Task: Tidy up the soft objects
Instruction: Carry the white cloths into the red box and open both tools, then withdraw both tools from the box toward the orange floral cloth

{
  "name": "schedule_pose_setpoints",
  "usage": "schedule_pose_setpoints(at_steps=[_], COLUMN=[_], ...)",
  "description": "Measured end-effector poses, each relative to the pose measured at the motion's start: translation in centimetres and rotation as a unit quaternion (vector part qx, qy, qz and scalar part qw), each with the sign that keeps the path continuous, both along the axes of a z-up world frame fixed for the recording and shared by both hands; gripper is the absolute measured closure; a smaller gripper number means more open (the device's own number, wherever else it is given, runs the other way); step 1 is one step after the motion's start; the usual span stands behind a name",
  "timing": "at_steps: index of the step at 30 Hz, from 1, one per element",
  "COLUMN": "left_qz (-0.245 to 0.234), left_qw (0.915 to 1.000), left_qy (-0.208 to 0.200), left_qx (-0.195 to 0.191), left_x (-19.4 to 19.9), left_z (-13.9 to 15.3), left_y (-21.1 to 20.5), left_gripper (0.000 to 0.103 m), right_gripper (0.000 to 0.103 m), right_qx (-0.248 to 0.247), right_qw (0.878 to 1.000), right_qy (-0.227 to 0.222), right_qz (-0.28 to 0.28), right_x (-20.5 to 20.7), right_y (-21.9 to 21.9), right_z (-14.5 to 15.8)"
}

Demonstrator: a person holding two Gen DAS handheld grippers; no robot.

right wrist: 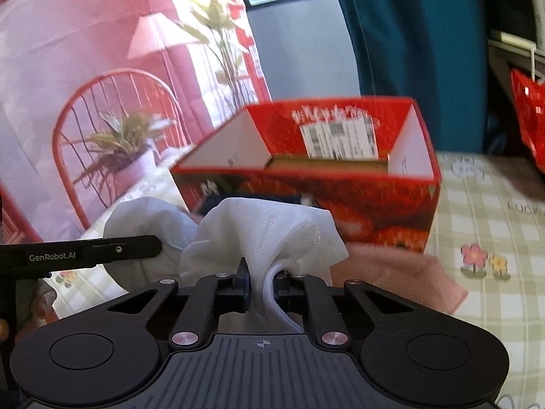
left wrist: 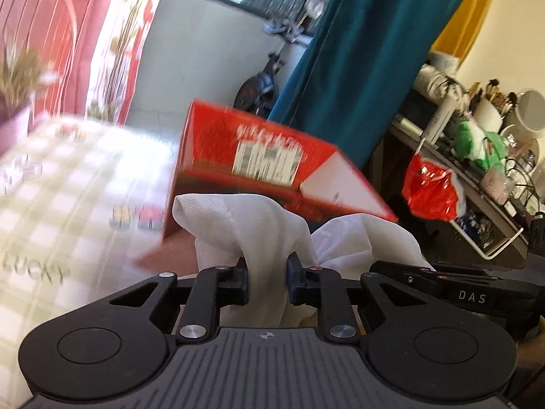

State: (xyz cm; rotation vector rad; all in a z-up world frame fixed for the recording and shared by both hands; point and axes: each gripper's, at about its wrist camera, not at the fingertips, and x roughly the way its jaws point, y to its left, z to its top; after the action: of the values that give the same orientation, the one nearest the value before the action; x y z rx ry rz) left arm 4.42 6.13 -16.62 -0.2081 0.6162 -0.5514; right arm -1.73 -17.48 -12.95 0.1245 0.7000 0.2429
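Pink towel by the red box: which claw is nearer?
Right. The right claw, shut on white cloth, sits just beside the pink towel; the left claw is farther left.

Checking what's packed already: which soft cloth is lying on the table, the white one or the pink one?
The pink cloth lies flat on the checked tablecloth by the red box; the white cloth is held up by both grippers.

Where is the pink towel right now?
The pink towel shows in the right wrist view, lying on the checked tablecloth in front of the red box, just right of the white cloth that the right gripper pinches.
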Motion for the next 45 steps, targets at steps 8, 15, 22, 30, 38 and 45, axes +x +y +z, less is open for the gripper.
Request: schedule_pose_setpoints(at_steps=[8,15,22,30,38,45], left_qz=[-0.013,-0.02,-0.008,-0.024,-0.026,0.003], left_qw=[0.9969,0.9972,0.9986,0.9955,0.994,0.9957], left_qy=[-0.077,-0.067,0.001,0.042,0.011,-0.018], left_qx=[0.015,0.026,0.052,0.082,0.106,0.09], left_x=[2.0,8.6,15.5,17.6,15.8,11.4], left_z=[5.2,5.8,2.4,-0.3,0.6,3.6], left_y=[-1.7,-4.0,-5.9,-6.1,-6.4,-4.7], left_gripper=[0.081,0.081,0.081,0.071,0.037,0.034], right_gripper=[0.093,0.093,0.093,0.091,0.071,0.061], right_qx=[0.011,-0.013,-0.013,-0.028,-0.056,-0.068], right_qw=[0.998,0.997,0.999,0.998,0.995,0.996], right_qy=[-0.063,-0.082,-0.041,0.038,0.052,-0.012], right_qz=[0.001,-0.003,-0.031,-0.03,-0.071,-0.061], right_x=[1.1,7.7,14.0,18.5,18.0,13.6], right_y=[-0.8,-2.1,-3.1,-3.4,-3.9,-3.5], right_z=[4.9,6.9,3.9,-1.1,-2.2,1.4])
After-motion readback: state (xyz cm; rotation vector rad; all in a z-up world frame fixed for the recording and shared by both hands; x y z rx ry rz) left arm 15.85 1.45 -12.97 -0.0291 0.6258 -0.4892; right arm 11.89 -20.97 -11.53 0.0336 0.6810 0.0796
